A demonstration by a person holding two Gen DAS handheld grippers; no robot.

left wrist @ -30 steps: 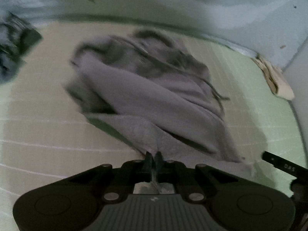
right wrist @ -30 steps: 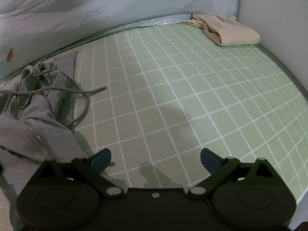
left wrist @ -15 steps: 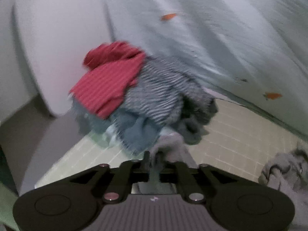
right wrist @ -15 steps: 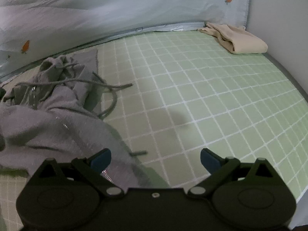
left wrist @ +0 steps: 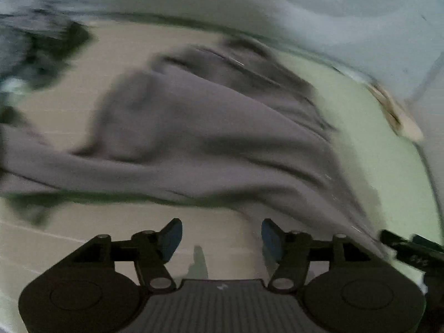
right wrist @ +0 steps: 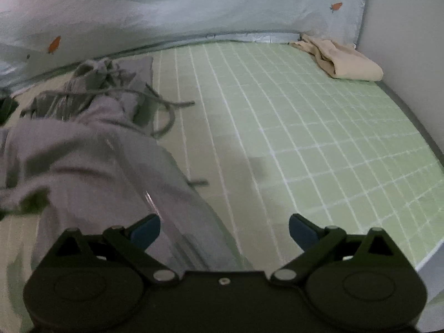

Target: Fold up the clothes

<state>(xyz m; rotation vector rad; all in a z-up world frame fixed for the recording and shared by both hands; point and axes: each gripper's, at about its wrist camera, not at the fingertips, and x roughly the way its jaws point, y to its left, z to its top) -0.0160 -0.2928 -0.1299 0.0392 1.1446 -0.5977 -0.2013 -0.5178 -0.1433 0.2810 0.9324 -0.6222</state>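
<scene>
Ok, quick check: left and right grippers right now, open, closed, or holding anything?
Left gripper: jaws opening, nothing between them; the grey hoodie lies just ahead.
Right gripper: open, empty, above the hoodie's edge and the green checked sheet.

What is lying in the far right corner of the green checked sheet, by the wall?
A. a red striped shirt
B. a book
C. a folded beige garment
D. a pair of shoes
C: a folded beige garment lies in the far corner of the green checked sheet, apart from the grey hoodie.
</scene>
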